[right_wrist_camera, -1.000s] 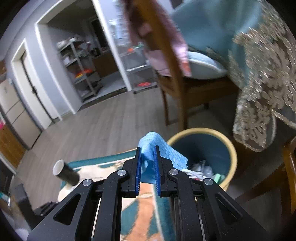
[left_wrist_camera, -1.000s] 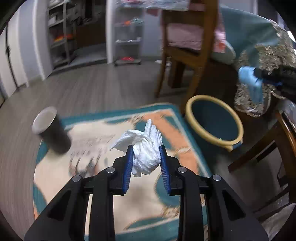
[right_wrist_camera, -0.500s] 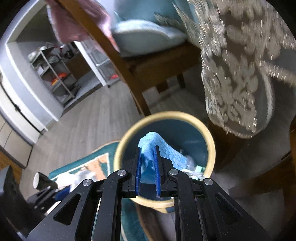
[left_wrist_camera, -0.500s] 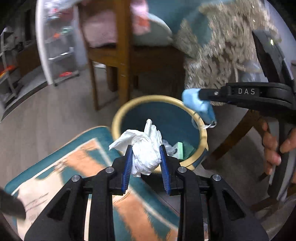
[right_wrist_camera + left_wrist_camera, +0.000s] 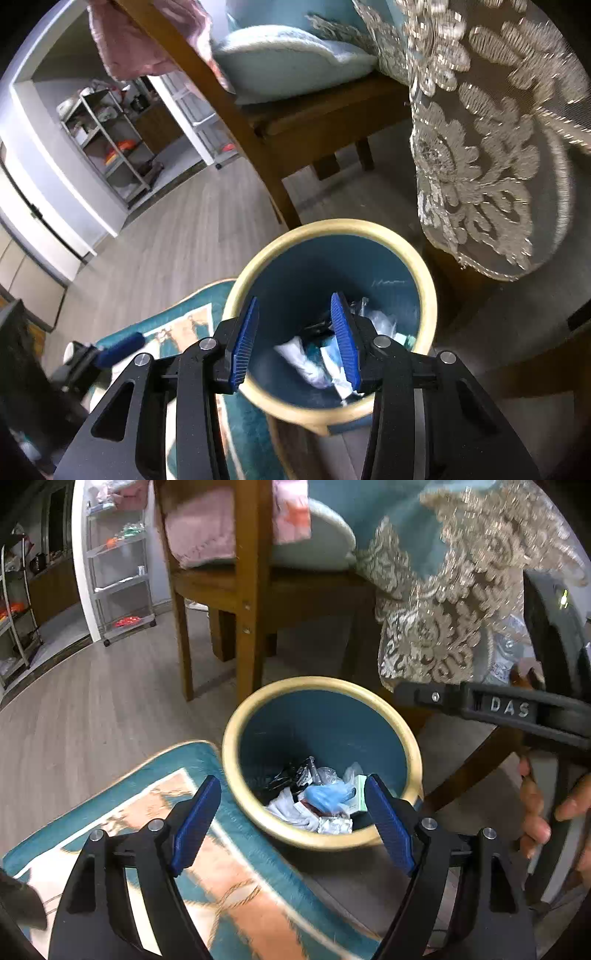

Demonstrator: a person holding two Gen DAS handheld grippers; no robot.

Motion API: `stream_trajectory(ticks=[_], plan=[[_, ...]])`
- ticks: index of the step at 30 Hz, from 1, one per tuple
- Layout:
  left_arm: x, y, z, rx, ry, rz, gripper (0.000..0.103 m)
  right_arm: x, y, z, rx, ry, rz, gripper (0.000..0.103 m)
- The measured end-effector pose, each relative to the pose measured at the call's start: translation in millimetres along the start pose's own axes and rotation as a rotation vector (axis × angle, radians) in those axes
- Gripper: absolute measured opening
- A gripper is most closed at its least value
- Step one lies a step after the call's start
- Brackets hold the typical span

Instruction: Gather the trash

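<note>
Trash [image 5: 317,805] lies at the bottom of the blue bin [image 5: 321,686]: white crumpled tissue, a blue wad, dark wrappers, perhaps a small box. Both grippers tilt down over the rim. The left gripper [image 5: 291,827] and right gripper [image 5: 295,341] are opening, nothing between the jaws. A hand [image 5: 550,808] grips the right tool's handle.

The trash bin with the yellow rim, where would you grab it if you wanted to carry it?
Probably the trash bin is best taken by its thick yellow rim, coming straight down from above so one pad goes inside the wall and one outside. The rim is a rounded lip and the mouth faces up. The near side, by the rug, looks clearest; a wooden chair crowds the far side.
</note>
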State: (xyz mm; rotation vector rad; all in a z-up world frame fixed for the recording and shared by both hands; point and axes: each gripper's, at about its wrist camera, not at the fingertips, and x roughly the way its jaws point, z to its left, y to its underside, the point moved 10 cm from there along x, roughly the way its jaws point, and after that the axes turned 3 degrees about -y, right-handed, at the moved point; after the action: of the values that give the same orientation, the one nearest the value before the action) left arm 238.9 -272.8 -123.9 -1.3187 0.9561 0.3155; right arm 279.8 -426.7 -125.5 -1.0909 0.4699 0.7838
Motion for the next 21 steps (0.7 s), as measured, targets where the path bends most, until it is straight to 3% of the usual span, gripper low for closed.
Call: stream_trajectory(ticks=[7, 10, 12, 17, 21], plan=[[-66.3, 14.1, 11.8, 0.036, -0.069, -0.011, 0.091, -47.5, 35.5, 31.5, -0.077, 0.076, 0.047, 0.043], [-81.5, 22.0, 14.4, 0.018, -0.076, -0.027, 0.095, -69.0, 51.5, 40.3, -0.052, 0.073, 0.041, 0.056], [-87.1, 27.7, 14.8, 0.003, -0.085, -0.038, 0.096, -79.9, 62.8, 43.1, -0.084, 0.116, 0.034, 0.068], [-82.8, 34.9, 8.7, 0.031, -0.115, -0.02, 0.097, -93.4, 77.2, 51.4, -0.138, 0.182, 0.003, 0.079], [-81.8, 32.2, 3.4, 0.051, -0.141, -0.032, 0.097, -99.6, 71.7, 51.7, -0.178, 0.231, -0.037, 0.081]])
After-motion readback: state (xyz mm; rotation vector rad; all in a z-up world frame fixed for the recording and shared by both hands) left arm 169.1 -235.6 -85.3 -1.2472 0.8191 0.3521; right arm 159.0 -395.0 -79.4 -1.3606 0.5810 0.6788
